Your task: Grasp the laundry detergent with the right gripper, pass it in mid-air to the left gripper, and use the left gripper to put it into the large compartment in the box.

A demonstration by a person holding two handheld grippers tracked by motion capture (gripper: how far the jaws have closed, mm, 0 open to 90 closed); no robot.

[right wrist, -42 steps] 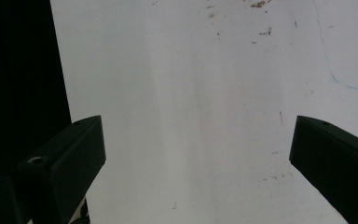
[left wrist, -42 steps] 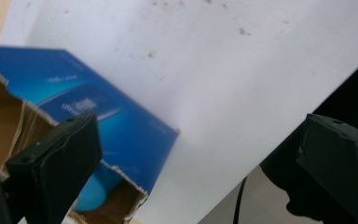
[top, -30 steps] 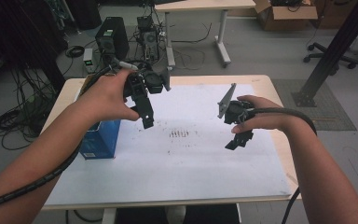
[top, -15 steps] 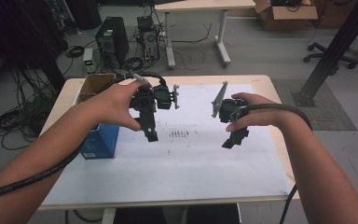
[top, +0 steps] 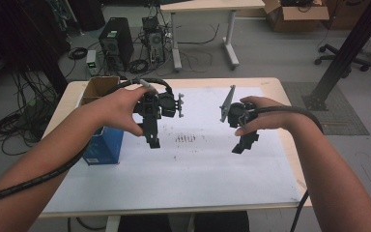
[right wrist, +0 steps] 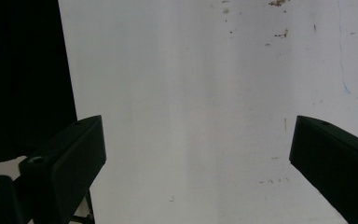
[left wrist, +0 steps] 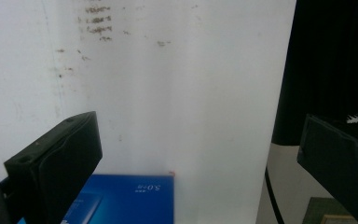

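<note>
Both forearms reach in from the near edge and hold the tools above the white sheet [top: 188,169] on the table [top: 290,159], jaws tipped down toward it. Left gripper [top: 153,141], gripped from the side by the left hand [top: 121,108], hangs just right of the blue box [top: 104,145]; its jaws stand wide apart with nothing between them, the box's corner showing beneath in the left gripper view. Right gripper [top: 241,145], under the right hand [top: 263,116], is well apart from the left, jaws likewise spread wide and empty over bare, speckled paper.
</note>
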